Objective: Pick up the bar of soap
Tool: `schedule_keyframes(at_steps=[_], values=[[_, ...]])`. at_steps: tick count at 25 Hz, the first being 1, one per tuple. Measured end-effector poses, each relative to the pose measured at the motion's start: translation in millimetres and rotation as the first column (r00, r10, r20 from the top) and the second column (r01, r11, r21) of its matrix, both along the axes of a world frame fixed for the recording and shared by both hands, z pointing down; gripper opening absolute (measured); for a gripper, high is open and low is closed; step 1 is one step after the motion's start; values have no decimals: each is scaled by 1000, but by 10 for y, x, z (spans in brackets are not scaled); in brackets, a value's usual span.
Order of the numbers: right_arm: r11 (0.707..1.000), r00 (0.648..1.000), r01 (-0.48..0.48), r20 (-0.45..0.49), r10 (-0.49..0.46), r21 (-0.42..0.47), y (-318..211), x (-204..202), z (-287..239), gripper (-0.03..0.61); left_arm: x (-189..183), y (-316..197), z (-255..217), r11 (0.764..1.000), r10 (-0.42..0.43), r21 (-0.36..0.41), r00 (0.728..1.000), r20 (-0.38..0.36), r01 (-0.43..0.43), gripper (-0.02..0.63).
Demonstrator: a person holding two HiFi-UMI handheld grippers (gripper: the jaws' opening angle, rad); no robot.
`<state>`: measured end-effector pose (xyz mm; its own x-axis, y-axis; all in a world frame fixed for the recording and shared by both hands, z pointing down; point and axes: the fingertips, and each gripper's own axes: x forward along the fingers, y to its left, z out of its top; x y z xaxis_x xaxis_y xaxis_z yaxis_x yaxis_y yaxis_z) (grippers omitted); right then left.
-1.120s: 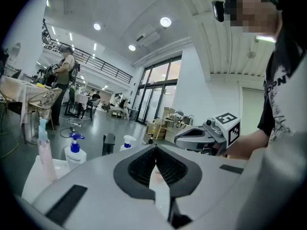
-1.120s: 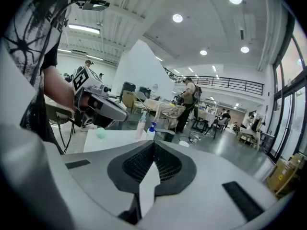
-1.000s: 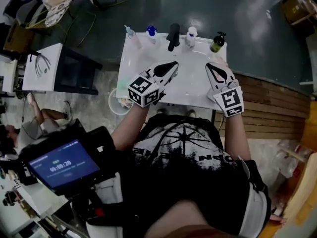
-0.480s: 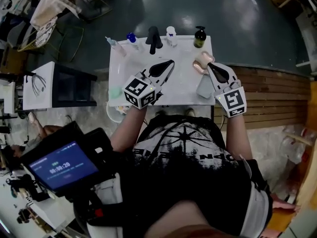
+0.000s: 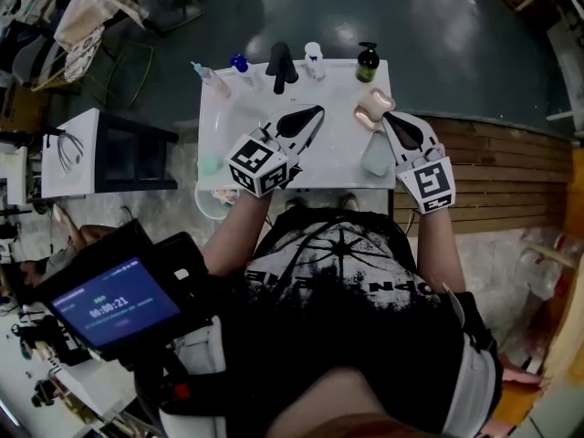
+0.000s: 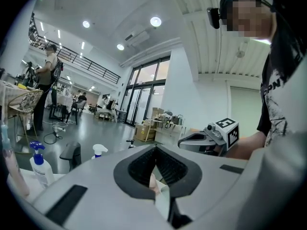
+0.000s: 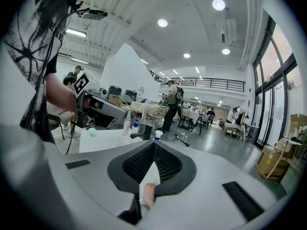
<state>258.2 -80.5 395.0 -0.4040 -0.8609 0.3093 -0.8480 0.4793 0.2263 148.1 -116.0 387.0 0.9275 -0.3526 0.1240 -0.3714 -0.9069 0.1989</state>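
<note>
The bar of soap (image 5: 373, 111) is pink and waisted, and it lies on the right rim of the white sink top (image 5: 339, 158). My right gripper (image 5: 388, 119) is shut and holds nothing; its tip sits just right of the soap, close to it. In the right gripper view the soap (image 7: 149, 193) shows as a pink sliver below the closed jaws (image 7: 154, 145). My left gripper (image 5: 318, 110) is also shut and holds nothing. It hangs over the middle of the basin, left of the soap. In the left gripper view (image 6: 154, 150) the other gripper (image 6: 211, 137) shows beyond it.
Along the far edge stand a spray bottle (image 5: 212, 78), a blue-capped bottle (image 5: 240, 65), a black tap (image 5: 281, 67), a white bottle (image 5: 315, 60) and a dark pump bottle (image 5: 368, 62). A pale green pad (image 5: 375, 158) lies near the right gripper. A wooden deck (image 5: 502, 176) runs to the right.
The head view has swung, so the sink now sits further left and the soap shows in full beside the right gripper's tip. Both grippers stay shut and have hardly moved over the sink.
</note>
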Motion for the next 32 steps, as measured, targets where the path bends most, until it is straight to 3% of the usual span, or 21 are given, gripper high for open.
schedule_keyframes(at_steps=[21, 32], values=[[1000, 1000, 18, -6, -18, -15, 60, -87, 53, 15, 17, 61, 48, 1000, 7, -3, 1000, 18, -7, 11], [998, 999, 17, -36, -20, -68, 171, 20, 90, 15, 247, 181, 177, 996, 64, -70, 997, 52, -60, 11]])
